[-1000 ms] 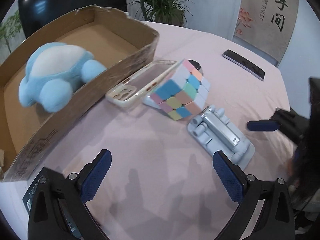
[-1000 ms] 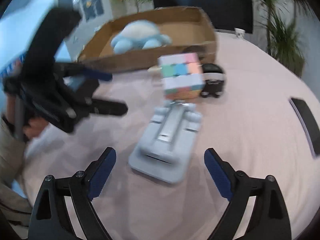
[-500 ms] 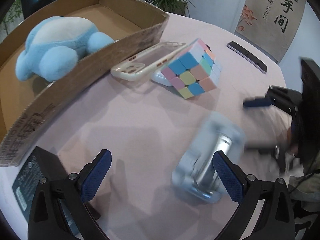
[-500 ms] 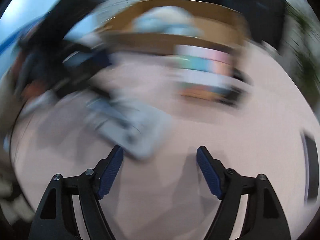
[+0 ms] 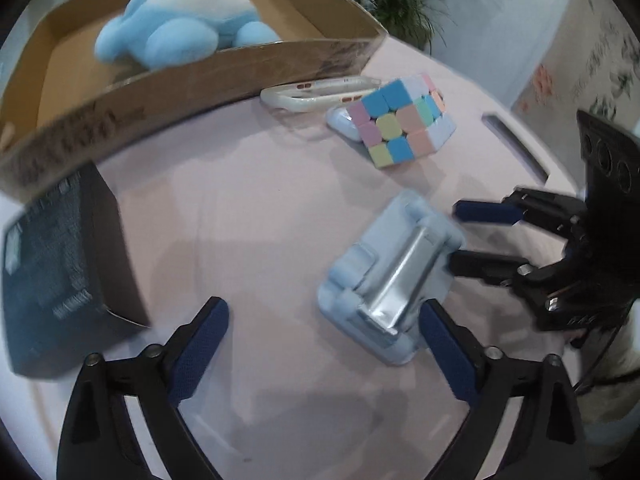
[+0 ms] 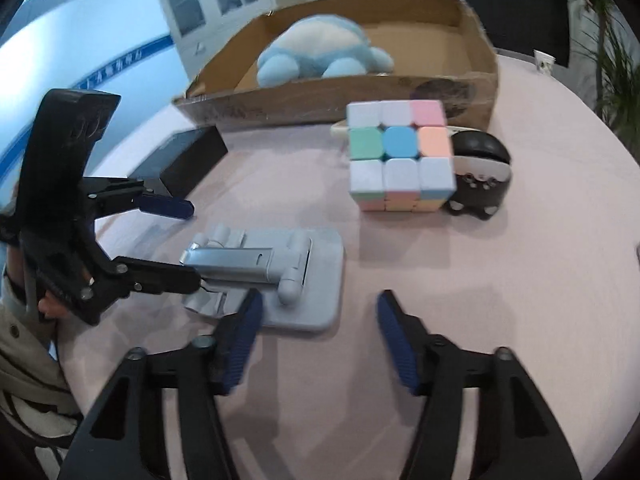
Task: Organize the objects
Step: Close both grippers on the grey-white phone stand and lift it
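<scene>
Both grippers flank the pale blue folding phone stand point(image 6: 276, 276) lying flat on the pink table point(image 6: 500, 264). Left gripper point(image 5: 324, 344) and right gripper point(image 6: 318, 336) have just been closing, jaws parted, gripping nothing. Pastel puzzle cube point(image 6: 400, 156) sits beyond, near the cardboard box point(image 6: 360, 92).

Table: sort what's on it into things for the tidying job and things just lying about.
For the job: cardboard box, plush toy already inside it, phone stand, puzzle cube, phone case, black box, small black speaker.

Lying about: dark phone, paper cup, potted plants.
</scene>
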A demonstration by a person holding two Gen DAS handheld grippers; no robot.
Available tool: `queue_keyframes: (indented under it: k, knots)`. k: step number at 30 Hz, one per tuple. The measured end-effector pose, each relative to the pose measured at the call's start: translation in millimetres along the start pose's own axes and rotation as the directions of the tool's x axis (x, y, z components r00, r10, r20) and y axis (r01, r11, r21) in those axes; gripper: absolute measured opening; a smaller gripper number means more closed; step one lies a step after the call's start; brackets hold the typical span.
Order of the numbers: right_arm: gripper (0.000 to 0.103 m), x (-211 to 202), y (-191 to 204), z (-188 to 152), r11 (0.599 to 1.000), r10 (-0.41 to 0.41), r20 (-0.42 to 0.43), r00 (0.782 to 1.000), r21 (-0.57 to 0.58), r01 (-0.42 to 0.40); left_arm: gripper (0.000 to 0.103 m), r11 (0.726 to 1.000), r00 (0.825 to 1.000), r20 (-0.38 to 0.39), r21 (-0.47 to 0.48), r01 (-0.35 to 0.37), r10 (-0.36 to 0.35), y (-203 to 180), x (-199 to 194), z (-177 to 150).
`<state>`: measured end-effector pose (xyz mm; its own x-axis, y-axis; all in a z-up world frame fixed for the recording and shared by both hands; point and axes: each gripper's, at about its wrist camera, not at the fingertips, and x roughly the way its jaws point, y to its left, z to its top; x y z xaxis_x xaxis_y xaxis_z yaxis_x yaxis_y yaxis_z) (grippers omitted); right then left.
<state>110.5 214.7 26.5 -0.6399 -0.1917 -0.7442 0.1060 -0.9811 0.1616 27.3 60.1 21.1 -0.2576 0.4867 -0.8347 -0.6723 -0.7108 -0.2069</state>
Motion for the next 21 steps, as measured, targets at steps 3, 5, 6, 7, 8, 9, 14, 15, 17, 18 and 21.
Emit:
queue_keyframes:
  k: [3,5,6,7,8,9,14,15,17,18,21]
  knots:
    - [0.048,3,-1,2,1.0,0.013,0.001,1.0,0.016,-0.013,0.069,1.0,0.999,0.022,-0.001,0.029,-0.029,-7,-2,-1]
    - [0.048,6,0,5,1.0,0.01,0.005,1.0,0.022,-0.01,0.066,1.0,0.999,0.05,0.026,-0.017,0.016,-15,-1,-5]
    - [0.048,7,2,6,1.0,0.011,0.008,1.0,0.02,-0.011,0.066,0.999,0.998,0.055,0.03,-0.023,0.021,-15,-2,-5]
    - [0.048,7,4,6,1.0,0.017,0.008,1.0,0.015,-0.017,0.066,0.999,0.998,0.054,0.032,-0.021,0.019,-15,-2,-4]
    - [0.049,8,6,6,1.0,0.019,0.006,1.0,0.009,-0.019,0.068,1.0,0.999,0.046,0.021,-0.007,0.006,-12,-1,-3]
    - [0.05,9,8,7,1.0,0.022,0.004,1.0,0.0,-0.022,0.068,1.0,0.999,0.047,0.008,0.012,-0.013,-7,0,-2]
    - [0.059,12,17,7,0.999,0.023,-0.009,1.0,-0.045,-0.024,0.074,1.0,0.999,0.033,0.019,-0.003,0.002,-9,-1,-4]
    - [0.059,11,17,7,0.999,0.023,-0.012,1.0,-0.047,-0.024,0.074,1.0,1.0,0.023,0.02,0.012,-0.012,-10,-2,-6]
    - [0.049,9,14,7,0.999,0.023,-0.022,0.999,-0.036,-0.024,0.074,0.999,0.999,0.014,0.031,0.038,-0.038,-13,-4,-11]
    - [0.047,8,12,7,0.999,0.022,-0.023,1.0,-0.029,-0.022,0.074,0.999,0.999,0.022,0.041,0.026,-0.027,-16,-4,-14]
    - [0.039,7,8,7,1.0,0.012,-0.019,1.0,0.019,-0.012,0.065,0.998,0.999,0.043,0.057,-0.025,0.022,-23,-4,-18]
